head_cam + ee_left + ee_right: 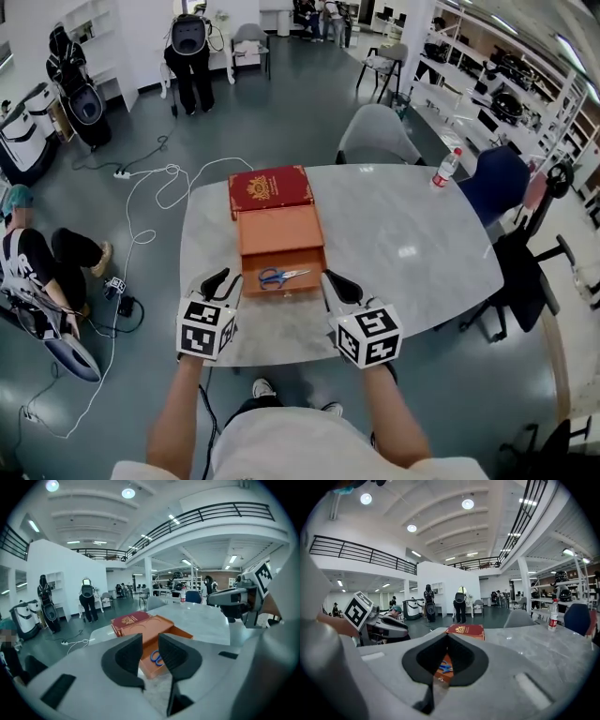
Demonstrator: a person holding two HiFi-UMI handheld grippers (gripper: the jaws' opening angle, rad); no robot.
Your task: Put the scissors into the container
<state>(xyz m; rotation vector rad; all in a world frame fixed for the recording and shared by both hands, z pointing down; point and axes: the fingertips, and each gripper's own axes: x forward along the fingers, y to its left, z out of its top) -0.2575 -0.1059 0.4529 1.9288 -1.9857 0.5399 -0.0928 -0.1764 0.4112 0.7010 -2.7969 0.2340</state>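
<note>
The scissors (281, 277), blue-handled, lie flat inside the orange container (281, 255) on the marble table (412, 244). The container's red, gold-crested lid (270, 190) lies behind it. My left gripper (223, 277) hovers just left of the container's near corner, open and empty. My right gripper (330, 276) sits at the container's right near corner, shut with nothing in it. In the left gripper view the scissors (156, 658) show between the parted jaws of the left gripper (150, 641). In the right gripper view the scissors (445, 668) peek below the closed tips of the right gripper (447, 639).
A water bottle (446, 169) stands at the table's far right edge. A grey chair (377, 131) and a blue chair (495, 183) stand beyond the table. A person (28, 267) sits on the floor at left among cables (155, 187).
</note>
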